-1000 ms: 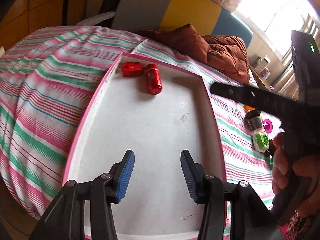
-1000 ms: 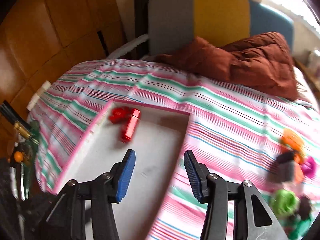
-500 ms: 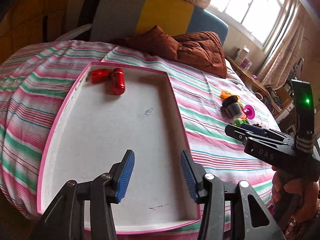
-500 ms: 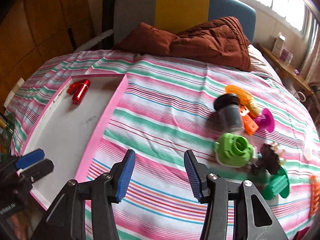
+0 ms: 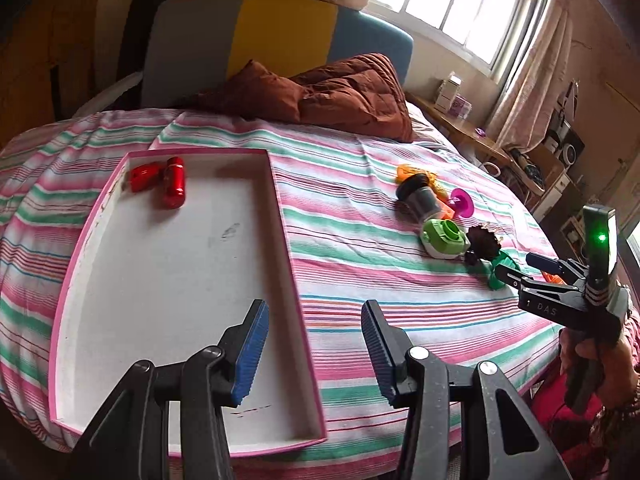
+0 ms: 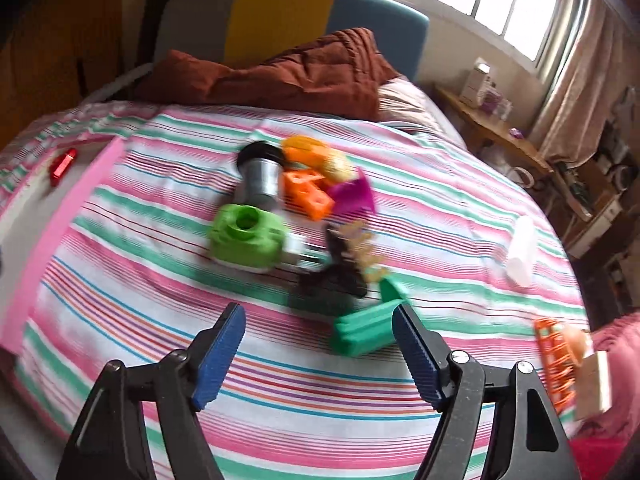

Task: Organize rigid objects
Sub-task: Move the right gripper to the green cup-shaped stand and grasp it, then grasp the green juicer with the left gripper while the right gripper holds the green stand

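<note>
A white tray with a pink rim lies on the striped bed, with a red cylinder and a red block in its far corner. My left gripper hovers open and empty over the tray's near right rim. To the right is a heap of toys: a green round piece, a grey cup, an orange block and a green ribbed block. My right gripper hangs above the heap's near side, its jaws opening. Nothing is pressed between them; the ribbed block lies just ahead of the right finger.
A brown quilt lies by the headboard. A white bottle, an orange grid piece and a beige block lie near the bed's right edge. A wooden side table stands under the window.
My right gripper has swung from over the tray to the toy heap on the right, and its jaws have widened. My left gripper has drifted right towards the tray's right rim.
</note>
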Motion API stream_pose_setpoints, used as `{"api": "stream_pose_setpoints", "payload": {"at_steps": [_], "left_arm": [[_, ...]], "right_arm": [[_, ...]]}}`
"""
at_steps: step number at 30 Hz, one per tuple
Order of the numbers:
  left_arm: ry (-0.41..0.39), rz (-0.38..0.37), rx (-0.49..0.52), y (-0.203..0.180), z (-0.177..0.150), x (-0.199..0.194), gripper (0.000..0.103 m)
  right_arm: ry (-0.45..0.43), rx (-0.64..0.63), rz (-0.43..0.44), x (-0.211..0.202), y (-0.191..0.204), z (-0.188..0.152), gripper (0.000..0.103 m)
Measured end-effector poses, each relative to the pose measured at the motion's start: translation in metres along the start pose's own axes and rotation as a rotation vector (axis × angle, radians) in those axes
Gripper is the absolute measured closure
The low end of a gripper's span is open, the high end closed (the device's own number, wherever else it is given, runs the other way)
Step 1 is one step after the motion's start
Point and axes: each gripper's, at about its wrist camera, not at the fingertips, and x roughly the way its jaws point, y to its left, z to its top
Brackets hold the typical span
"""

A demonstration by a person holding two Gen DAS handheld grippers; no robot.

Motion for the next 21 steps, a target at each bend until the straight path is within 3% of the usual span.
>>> {"api": "stream_pose_setpoints", "payload": {"at_steps": [6, 10, 16, 21], "left_arm": [[0.009, -0.018, 0.057, -0.028, 0.001, 0.005, 0.055], [0.020, -0.017, 0.094, -0.041, -0.002, 0.007, 0.055], [0.043, -0.010, 0.103, -0.047, -0.003, 0.014, 0.055], [0.048, -0.010, 0.114, -0.054, -0.004, 0.017, 0.055]], "right_arm": [[0.038, -0.065, -0.039, 0.030, -0.031, -0.006, 0.026], [0.059, -0.014, 0.029, 0.044, -0.043, -0.007, 0.029], [0.105, 0.293, 0.272, 0.057, -0.083, -0.013, 0.039], [0.116, 0.716, 0.525, 0.071, -0.141, -0.032, 0.039]]}}
